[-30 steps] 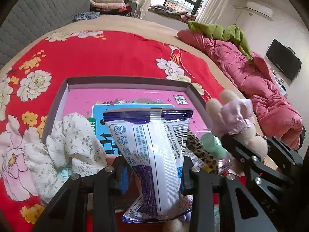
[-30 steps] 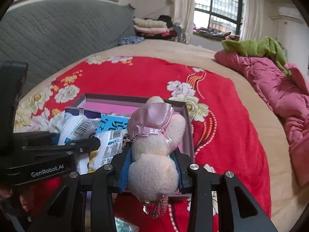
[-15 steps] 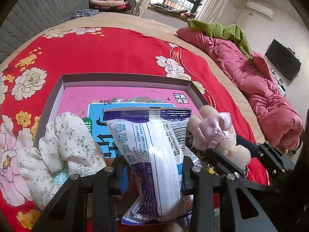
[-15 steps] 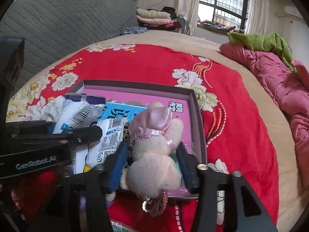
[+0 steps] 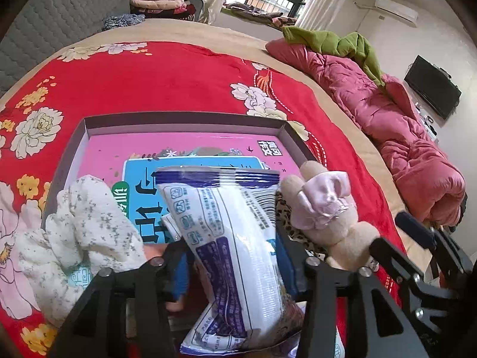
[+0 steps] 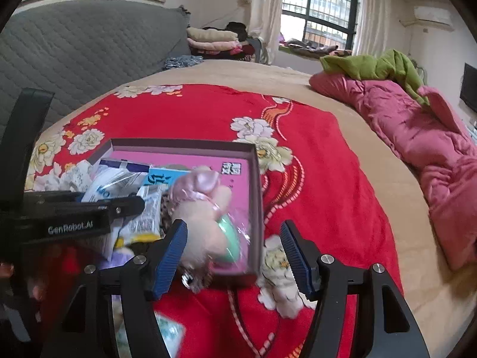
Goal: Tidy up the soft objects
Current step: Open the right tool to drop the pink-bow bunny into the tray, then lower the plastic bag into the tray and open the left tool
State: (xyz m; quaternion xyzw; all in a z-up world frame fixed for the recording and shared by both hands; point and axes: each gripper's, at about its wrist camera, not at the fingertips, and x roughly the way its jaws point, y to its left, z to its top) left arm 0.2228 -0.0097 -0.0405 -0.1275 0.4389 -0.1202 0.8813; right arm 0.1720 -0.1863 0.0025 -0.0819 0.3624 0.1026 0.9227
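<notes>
Plush beige rabbit (image 6: 205, 208) lies in the shallow box (image 6: 255, 185) as my right gripper (image 6: 235, 256), jaws just spread, releases it; my left gripper (image 5: 235, 265), jaws widening, loosely flanks the plastic packet (image 5: 226, 238).

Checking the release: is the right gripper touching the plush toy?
Cannot tell. In the right wrist view the right gripper has just been opening; its right finger is clear of the plush toy, but the blurred toy overlaps the left finger.
</notes>
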